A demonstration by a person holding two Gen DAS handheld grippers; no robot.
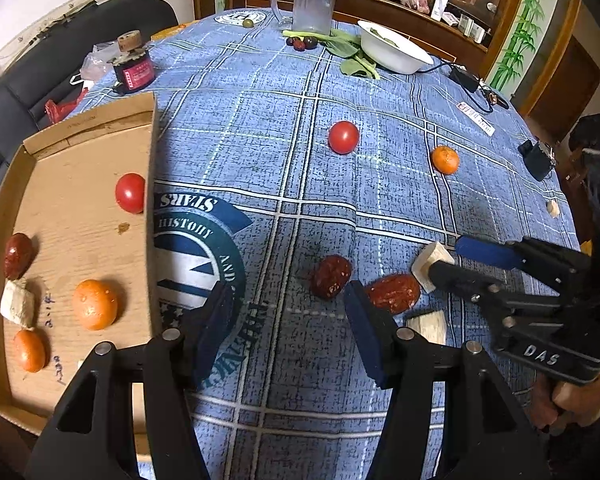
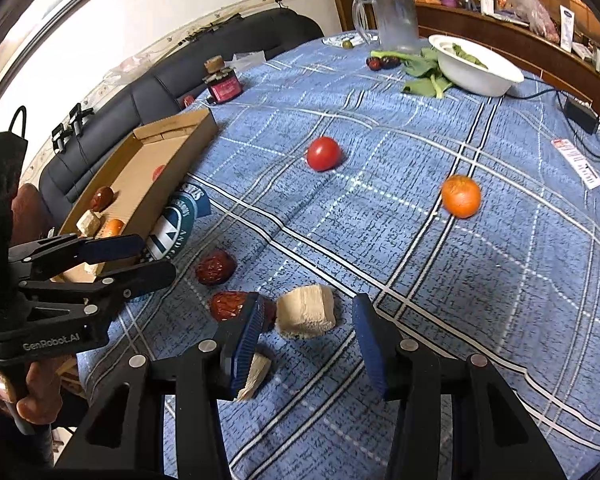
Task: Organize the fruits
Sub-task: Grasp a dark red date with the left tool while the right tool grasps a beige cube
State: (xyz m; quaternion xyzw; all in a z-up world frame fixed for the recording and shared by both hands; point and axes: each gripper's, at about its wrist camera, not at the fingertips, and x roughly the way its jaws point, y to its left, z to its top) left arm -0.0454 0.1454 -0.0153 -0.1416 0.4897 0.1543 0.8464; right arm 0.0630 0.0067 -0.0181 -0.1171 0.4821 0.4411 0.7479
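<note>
Two oranges (image 1: 95,304) in box (image 1: 80,152), left view only

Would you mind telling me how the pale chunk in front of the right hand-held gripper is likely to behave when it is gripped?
The pale chunk looks blocky with flat cut faces, so it probably won't roll. Its fibrous, dry-looking surface should give the pads of the right hand-held gripper decent friction. It touches a red date, so closing on it may nudge that date.
</note>
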